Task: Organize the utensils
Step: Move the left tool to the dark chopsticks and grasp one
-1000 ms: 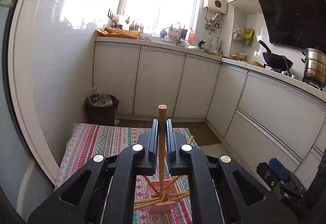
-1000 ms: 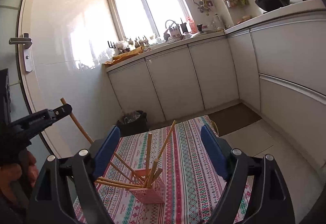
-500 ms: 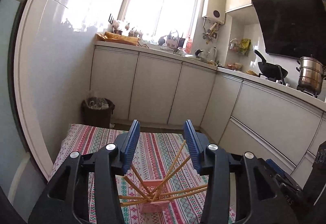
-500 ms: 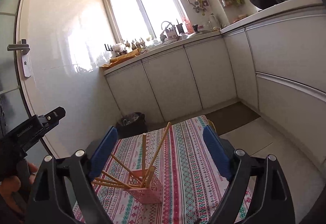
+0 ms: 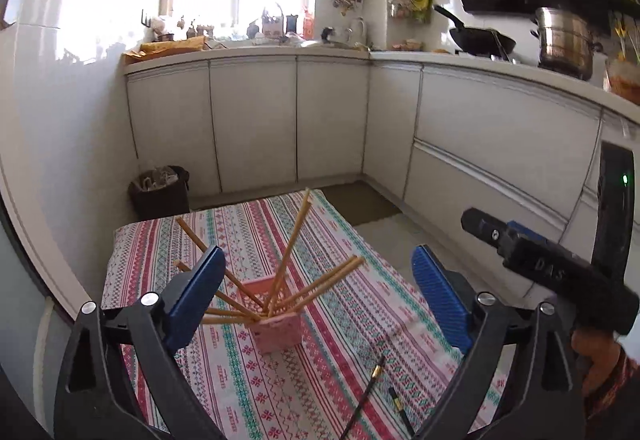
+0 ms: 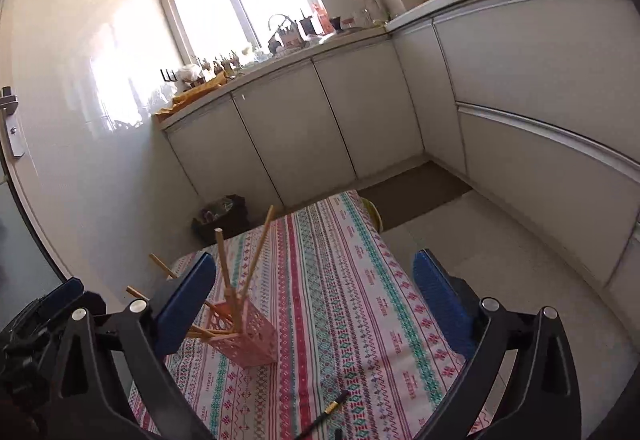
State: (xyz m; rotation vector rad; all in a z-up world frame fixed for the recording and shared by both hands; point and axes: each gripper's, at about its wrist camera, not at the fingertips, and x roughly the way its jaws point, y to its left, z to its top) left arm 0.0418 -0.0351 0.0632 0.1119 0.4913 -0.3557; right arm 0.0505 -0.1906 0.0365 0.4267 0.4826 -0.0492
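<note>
A pink slotted holder (image 5: 280,332) (image 6: 252,340) stands on the striped tablecloth (image 5: 248,224) (image 6: 340,260). Several wooden chopsticks (image 5: 292,244) (image 6: 222,260) fan out of it. Two black chopsticks with gold bands (image 5: 362,396) (image 6: 326,412) lie flat on the cloth near the front. My left gripper (image 5: 316,292) hovers short of the holder, its jaws opening wide with nothing pressed between them. My right gripper (image 6: 314,300) hangs to the right of the holder, jaws also opening and empty. Each gripper shows at the edge of the other's view.
A dark waste bin (image 5: 160,188) (image 6: 220,216) sits on the floor past the table's far end. White cabinets (image 5: 256,120) line the back and right. A wok (image 5: 480,38) and steel pot (image 5: 566,40) stand on the counter. Tiled floor lies right of the table.
The left gripper let go of the upright wooden chopstick, which now leans in the holder, and its jaws spread wide. Both grippers drew back and dipped, bringing the black chopsticks into view.
</note>
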